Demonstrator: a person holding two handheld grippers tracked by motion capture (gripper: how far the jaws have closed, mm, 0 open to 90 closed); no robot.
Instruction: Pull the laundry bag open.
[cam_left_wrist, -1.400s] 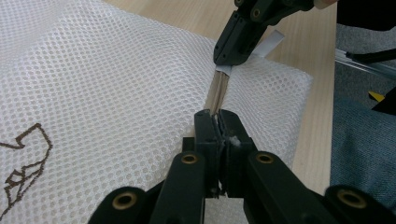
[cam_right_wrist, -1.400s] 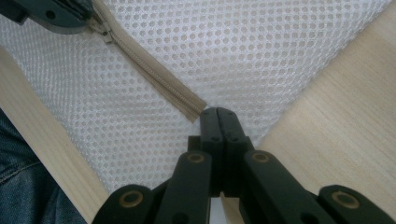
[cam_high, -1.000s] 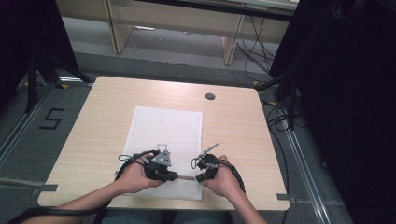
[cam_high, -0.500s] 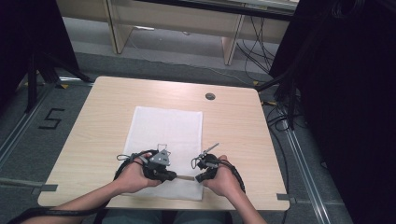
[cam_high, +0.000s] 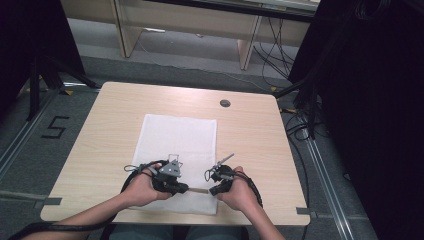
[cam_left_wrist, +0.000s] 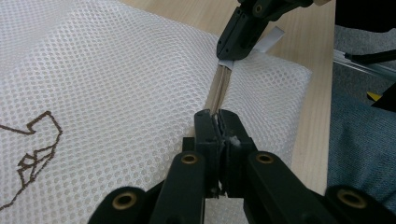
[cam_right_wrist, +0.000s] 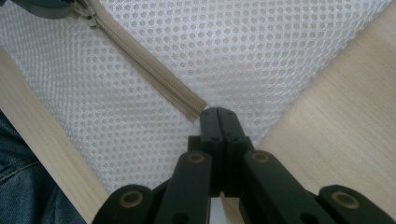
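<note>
A: Layout, big to small?

B: Wooden worktop (cam_high: 260, 135); white mesh bag (cam_high: 180, 140) lies flat on it, reaching the near edge. A beige zipper (cam_right_wrist: 154, 77) runs along the bag's near end, between the two hands.

A: Tongs?

B: Left tongs (cam_left_wrist: 218, 122) are pressed together, pinching the zipper at one end. Right tongs (cam_right_wrist: 218, 116) are clamped tight, nipping the bag's fabric at the zipper's other end.

Light wood table (cam_high: 260, 135) on grey floor (cam_high: 45, 107) marked "5" (cam_high: 55, 127); wooden furniture (cam_high: 185, 20) behind, dark curtain (cam_high: 370, 100) right.
</note>
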